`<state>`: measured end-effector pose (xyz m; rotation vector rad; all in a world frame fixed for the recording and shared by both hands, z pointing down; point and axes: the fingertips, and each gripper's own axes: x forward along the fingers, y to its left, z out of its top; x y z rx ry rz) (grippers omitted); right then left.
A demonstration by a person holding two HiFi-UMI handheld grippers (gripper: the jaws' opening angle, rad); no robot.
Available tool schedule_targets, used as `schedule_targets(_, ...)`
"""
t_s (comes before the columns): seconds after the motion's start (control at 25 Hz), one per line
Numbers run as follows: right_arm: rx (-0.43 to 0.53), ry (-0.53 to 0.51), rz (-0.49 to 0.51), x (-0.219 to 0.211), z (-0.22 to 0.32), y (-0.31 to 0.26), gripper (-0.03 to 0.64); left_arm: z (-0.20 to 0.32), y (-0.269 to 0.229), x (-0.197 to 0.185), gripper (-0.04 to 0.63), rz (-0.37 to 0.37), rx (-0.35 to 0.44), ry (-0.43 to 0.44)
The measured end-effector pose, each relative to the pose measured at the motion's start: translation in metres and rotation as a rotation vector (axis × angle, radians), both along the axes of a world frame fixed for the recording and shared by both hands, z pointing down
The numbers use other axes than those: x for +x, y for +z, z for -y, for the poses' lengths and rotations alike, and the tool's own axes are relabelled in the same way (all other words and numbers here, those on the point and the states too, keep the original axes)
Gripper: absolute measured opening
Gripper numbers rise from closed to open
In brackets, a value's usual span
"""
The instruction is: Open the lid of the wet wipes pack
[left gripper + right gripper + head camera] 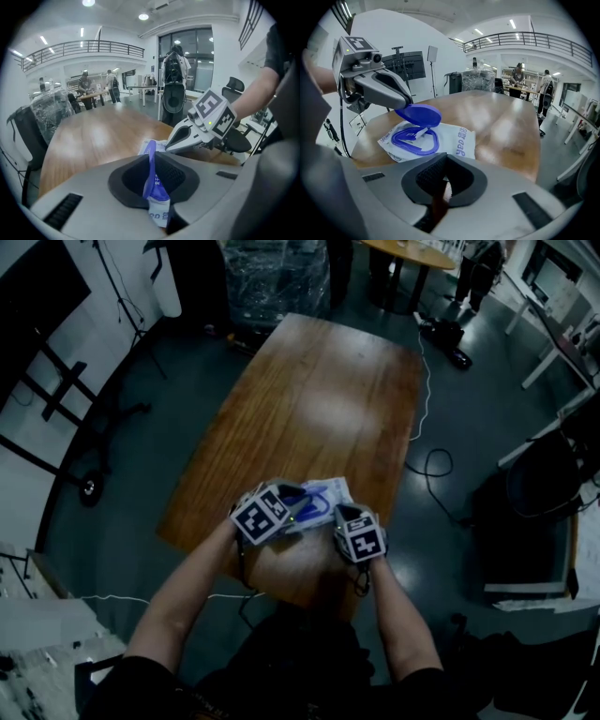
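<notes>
A white wet wipes pack [457,139] lies flat near the front edge of the wooden table [319,399]. Its blue lid [419,114] stands lifted off the blue opening ring [414,142], and a white wipe tab shows inside the ring. My left gripper [407,104] is shut on the raised lid; in the left gripper view the lid [149,177] is pinched edge-on between the pads. My right gripper [443,183] sits at the pack's near edge, jaws close together, with a sliver of white pack between them. In the head view both grippers [298,507] [339,514] meet over the pack [330,491].
The table stretches away beyond the pack. A black cable [427,460] trails on the floor right of the table. A wrapped pallet [272,277] stands past the far end. People stand at distant tables [520,75]. An office chair [233,89] is to the right.
</notes>
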<state>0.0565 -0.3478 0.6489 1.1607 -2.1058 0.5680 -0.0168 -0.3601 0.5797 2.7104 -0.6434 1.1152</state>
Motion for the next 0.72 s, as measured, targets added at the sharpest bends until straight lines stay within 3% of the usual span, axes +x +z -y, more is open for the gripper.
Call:
schedule_targets(0.36, 0.001, 0.029, -0.006, 0.0, -0.003, 0.002, 0.011, 0.038, -0.004, -0.016, 0.043, 0.022, 0.114, -0.118)
schedule_targets(0.72, 0.014, 0.056, -0.007, 0.0, -0.005, 0.001, 0.011, 0.075, 0.012, -0.029, 0.043, 0.028, 0.15, -0.233)
